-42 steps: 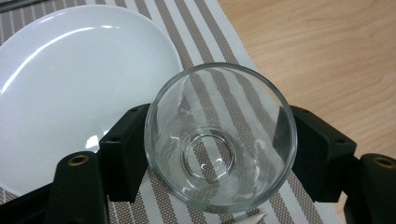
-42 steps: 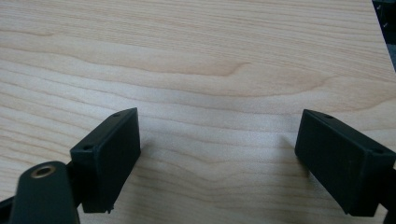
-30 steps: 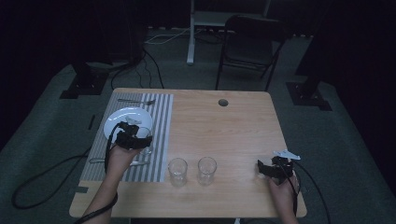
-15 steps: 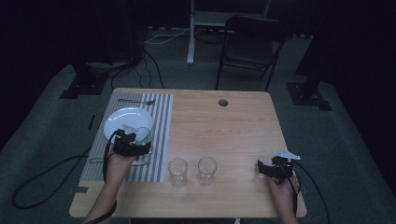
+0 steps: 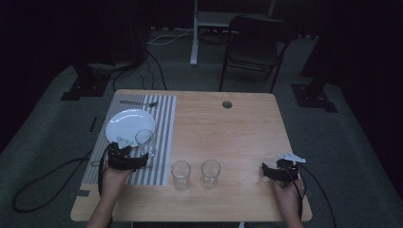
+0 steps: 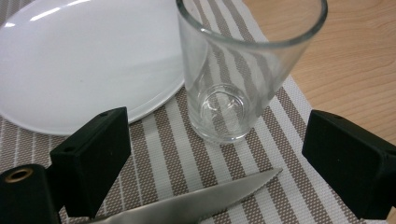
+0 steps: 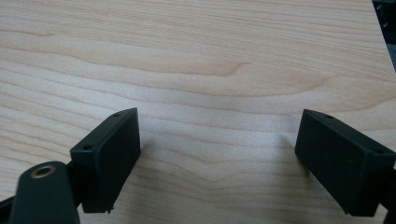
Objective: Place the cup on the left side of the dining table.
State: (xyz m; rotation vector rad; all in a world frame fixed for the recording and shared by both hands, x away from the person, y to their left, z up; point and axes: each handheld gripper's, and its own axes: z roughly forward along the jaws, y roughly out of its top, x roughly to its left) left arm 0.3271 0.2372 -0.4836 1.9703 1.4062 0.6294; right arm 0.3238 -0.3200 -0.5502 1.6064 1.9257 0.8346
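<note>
Left gripper [image 6: 215, 154], jaws spread, has backed off the glass [image 6: 233, 79]; right gripper [image 7: 219, 158] unmoved, open

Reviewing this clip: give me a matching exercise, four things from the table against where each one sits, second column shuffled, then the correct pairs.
Things:
1. glass
2. plate
3. knife
4. fork

Places:
A. far edge of the striped placemat
B. upright on the mat ahead of the open left gripper
C. lying across the mat below the jaws
D. left of the glass, partly on the mat

Pairs: 1-B, 2-D, 3-C, 4-A
</note>
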